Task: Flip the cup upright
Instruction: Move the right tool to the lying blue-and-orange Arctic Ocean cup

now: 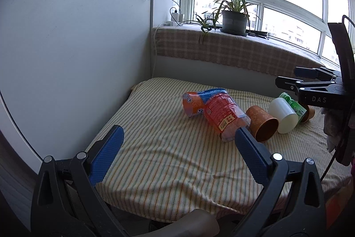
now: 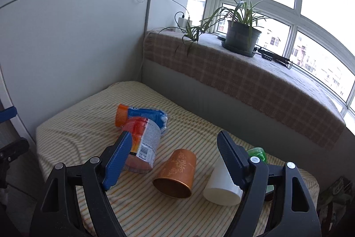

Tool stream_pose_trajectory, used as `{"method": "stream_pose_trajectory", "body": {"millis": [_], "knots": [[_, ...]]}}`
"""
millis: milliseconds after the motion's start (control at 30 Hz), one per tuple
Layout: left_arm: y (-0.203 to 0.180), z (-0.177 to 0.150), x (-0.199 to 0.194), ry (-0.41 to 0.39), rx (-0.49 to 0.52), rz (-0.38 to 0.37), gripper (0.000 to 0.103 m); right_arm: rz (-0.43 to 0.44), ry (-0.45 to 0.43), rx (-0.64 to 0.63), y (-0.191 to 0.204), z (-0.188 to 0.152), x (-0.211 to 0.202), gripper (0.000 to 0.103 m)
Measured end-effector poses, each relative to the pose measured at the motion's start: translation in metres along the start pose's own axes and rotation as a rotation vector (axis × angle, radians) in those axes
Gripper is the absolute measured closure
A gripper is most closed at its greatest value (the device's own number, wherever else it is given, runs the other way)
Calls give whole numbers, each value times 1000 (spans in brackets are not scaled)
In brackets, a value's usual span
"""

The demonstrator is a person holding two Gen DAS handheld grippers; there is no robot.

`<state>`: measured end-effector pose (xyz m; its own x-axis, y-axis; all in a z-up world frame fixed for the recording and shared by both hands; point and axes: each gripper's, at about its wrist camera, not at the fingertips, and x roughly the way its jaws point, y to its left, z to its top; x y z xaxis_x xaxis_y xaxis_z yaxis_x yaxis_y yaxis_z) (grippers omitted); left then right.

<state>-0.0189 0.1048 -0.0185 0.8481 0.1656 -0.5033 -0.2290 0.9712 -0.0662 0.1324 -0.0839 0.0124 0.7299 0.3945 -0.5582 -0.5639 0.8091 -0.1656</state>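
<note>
An orange patterned cup [image 2: 175,173] lies on its side on the striped cloth [image 2: 77,132], its mouth facing me; it also shows in the left wrist view [image 1: 263,122]. A white cup [image 2: 221,186] lies on its side beside it, to its right, also in the left wrist view [image 1: 284,114]. My right gripper [image 2: 175,154] is open, hovering above and just behind the orange cup. My left gripper [image 1: 177,141] is open and empty over the cloth, left of the cups. The right gripper's body shows at the right edge of the left wrist view [image 1: 310,90].
Two squashed plastic bottles, one red-labelled [image 2: 144,143] and one blue and orange [image 2: 142,114], lie left of the cups. A green bottle [image 2: 257,153] lies behind the white cup. A potted plant [image 2: 241,37] stands on the plaid-covered sill. A white wall [image 1: 66,48] is at left.
</note>
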Motion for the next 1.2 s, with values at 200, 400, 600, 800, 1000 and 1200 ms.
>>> {"method": "stream_pose_trajectory", "body": {"millis": [200,400,600,800,1000,1200], "knots": [[11,-8,0,23,-10,5,1,157,110,-165,20,25,47,24],[23,-15,3,51,-32,16,1,243,253,-318,46,42,102,25],[40,-18,7,70,-71,30,1,253,390,-439,64,54,155,25],[51,-18,7,69,-94,28,1,253,487,-578,84,52,189,25],[59,-18,11,73,-114,32,1,233,546,-690,99,44,215,25],[66,-19,15,81,-129,43,1,214,564,-707,103,41,236,25]]}}
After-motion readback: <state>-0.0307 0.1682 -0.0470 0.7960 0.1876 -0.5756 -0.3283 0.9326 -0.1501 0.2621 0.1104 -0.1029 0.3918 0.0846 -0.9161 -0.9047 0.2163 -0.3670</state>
